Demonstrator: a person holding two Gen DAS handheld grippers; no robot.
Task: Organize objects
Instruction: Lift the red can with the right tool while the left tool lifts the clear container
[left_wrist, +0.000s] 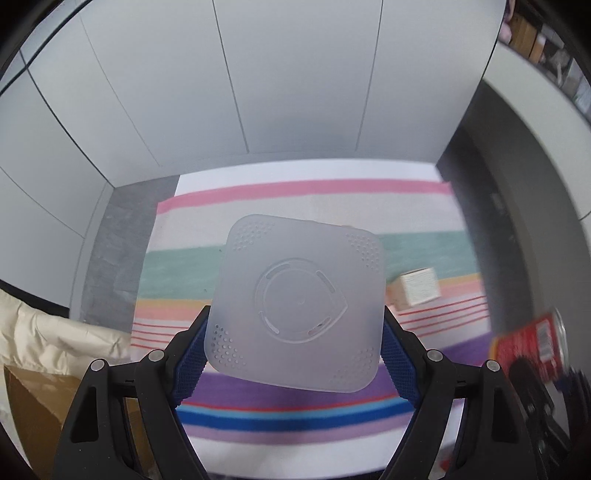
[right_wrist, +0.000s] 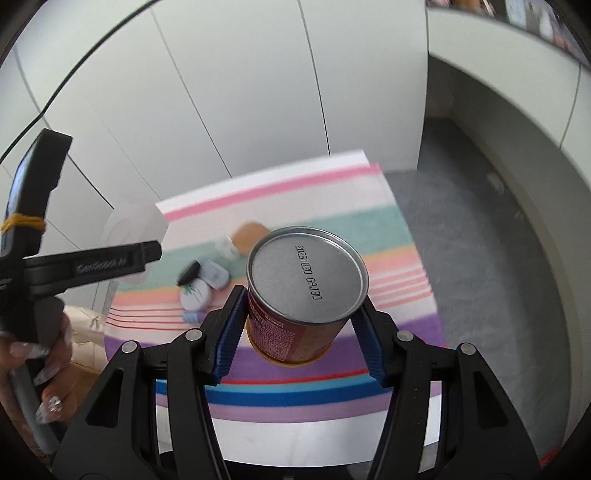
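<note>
Left gripper (left_wrist: 295, 354) squeezes the flat white box (left_wrist: 295, 306) between its jaws; right gripper (right_wrist: 295, 332) squeezes the red can (right_wrist: 299, 295), its long way pointing straight out from the jaws.

The cloth (left_wrist: 295, 410) is showing pink, teal, peach, purple and blue stripes with thin red lines. The lid (left_wrist: 295, 302) is looking frosted white, dotted at its corners. The can (right_wrist: 295, 314) is wearing red, its end (right_wrist: 306, 273) grey.
</note>
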